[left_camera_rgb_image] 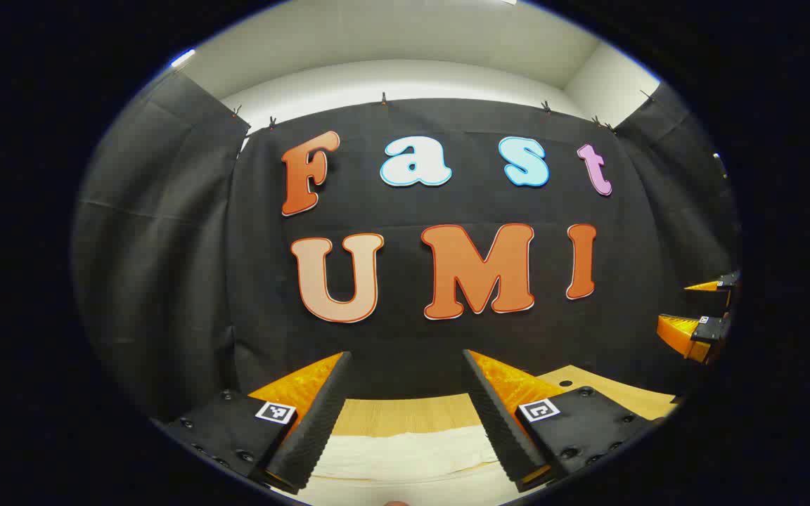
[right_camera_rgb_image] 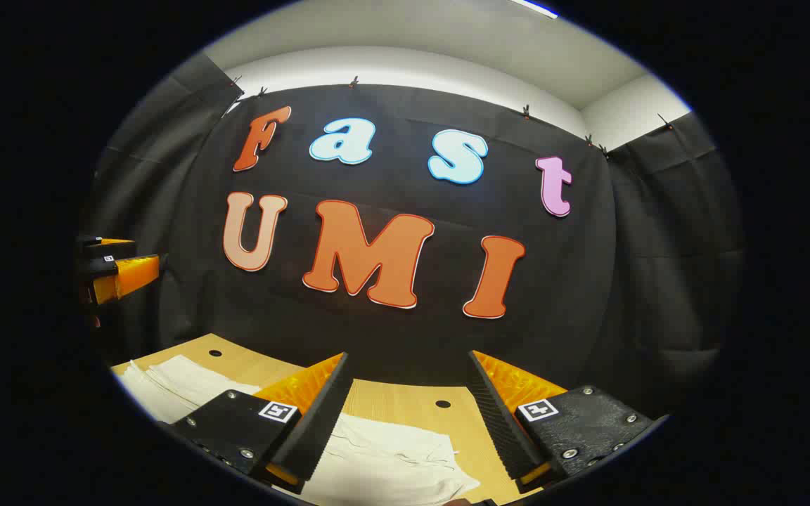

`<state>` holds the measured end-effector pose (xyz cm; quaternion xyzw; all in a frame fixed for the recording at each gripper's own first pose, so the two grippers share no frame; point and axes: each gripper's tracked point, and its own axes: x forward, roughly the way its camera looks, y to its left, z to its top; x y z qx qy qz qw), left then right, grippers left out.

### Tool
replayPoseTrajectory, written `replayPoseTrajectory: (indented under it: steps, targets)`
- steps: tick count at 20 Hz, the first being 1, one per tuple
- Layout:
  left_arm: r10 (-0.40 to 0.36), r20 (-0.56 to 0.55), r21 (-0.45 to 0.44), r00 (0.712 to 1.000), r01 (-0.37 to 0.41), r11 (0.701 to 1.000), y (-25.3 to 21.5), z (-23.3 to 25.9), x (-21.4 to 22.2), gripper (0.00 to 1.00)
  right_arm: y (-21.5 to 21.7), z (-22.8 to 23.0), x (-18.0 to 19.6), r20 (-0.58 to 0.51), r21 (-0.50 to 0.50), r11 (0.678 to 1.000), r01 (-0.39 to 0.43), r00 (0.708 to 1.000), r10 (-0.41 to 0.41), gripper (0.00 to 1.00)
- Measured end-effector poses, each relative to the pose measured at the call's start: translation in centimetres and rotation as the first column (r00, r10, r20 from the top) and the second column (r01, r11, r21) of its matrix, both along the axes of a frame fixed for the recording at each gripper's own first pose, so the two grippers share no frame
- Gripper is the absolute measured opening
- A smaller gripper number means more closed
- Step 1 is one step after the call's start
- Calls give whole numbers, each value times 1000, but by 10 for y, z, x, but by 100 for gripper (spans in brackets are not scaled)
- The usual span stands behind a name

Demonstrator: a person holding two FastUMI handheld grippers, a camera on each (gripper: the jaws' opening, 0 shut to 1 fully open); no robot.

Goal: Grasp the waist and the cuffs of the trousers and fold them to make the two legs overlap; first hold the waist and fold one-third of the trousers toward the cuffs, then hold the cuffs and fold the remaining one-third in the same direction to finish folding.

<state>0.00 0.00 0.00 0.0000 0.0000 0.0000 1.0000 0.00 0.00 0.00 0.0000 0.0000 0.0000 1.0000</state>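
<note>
White trousers (right_camera_rgb_image: pixel 377 457) lie flat on wooden table (right_camera_rgb_image: pixel 405 404), hem near its right edge. Left hand-held gripper (left_camera_rgb_image: pixel 405 358) and right hand-held gripper (right_camera_rgb_image: pixel 408 358) both gape above, empty.

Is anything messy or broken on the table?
Nothing looks broken or spilled. The pale trousers lie on the wooden table, a bit rumpled with soft wrinkles, which is normal before folding. The left gripper and right gripper hover open above them, holding nothing.
</note>
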Motion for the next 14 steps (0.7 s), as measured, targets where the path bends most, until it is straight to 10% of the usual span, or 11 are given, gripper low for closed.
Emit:
replayPoseTrajectory:
  steps: [14]
  targets:
    - [70, -41, 59, 997, -68, 996, -6, -27, 9, 98, -61, -45, 21, -50, 15, 999, 36, 998, -35, 98]
